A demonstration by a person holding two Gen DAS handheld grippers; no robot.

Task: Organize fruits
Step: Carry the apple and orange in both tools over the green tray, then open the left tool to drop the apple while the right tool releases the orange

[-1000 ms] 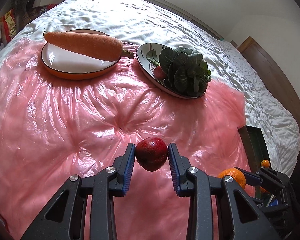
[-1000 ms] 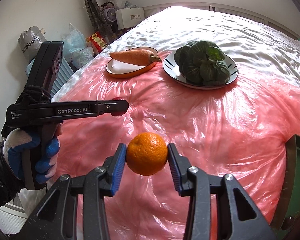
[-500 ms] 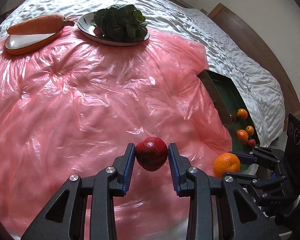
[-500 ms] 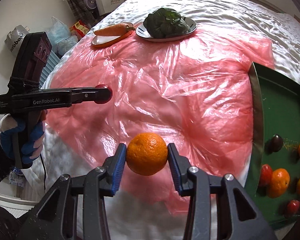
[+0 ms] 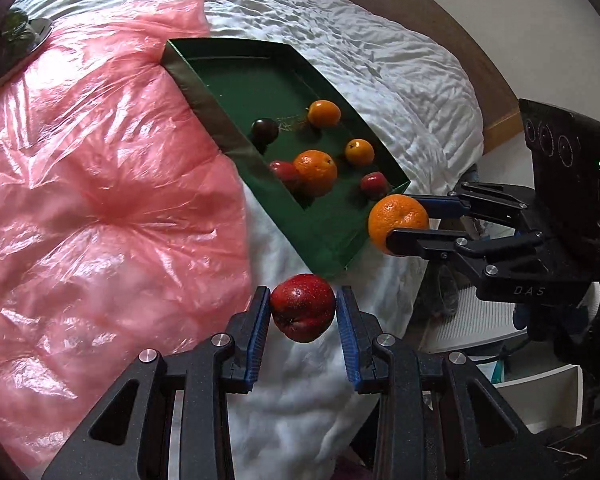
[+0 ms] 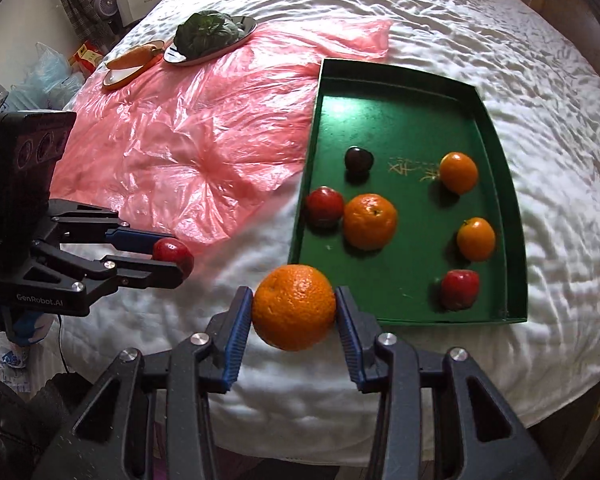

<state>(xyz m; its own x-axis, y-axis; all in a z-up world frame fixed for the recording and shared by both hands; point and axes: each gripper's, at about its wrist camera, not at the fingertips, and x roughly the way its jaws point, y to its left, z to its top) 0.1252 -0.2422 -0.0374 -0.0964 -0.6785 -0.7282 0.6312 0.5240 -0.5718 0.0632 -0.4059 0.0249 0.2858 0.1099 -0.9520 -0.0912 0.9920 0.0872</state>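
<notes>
Both grippers clamp fruit: left gripper point(image 5: 302, 314) apple point(image 5: 302, 307), right gripper point(image 6: 295, 309) orange point(image 6: 294, 306).

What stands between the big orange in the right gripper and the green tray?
Nothing visible does. The right gripper holds the big round orange just before the near wall of the green rectangular tray; only white quilted bedding lies between.

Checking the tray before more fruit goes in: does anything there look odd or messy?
Only yellowish stringy scraps on the green tray floor, between the dark fruit and a small orange. The fruit looks intact.
</notes>
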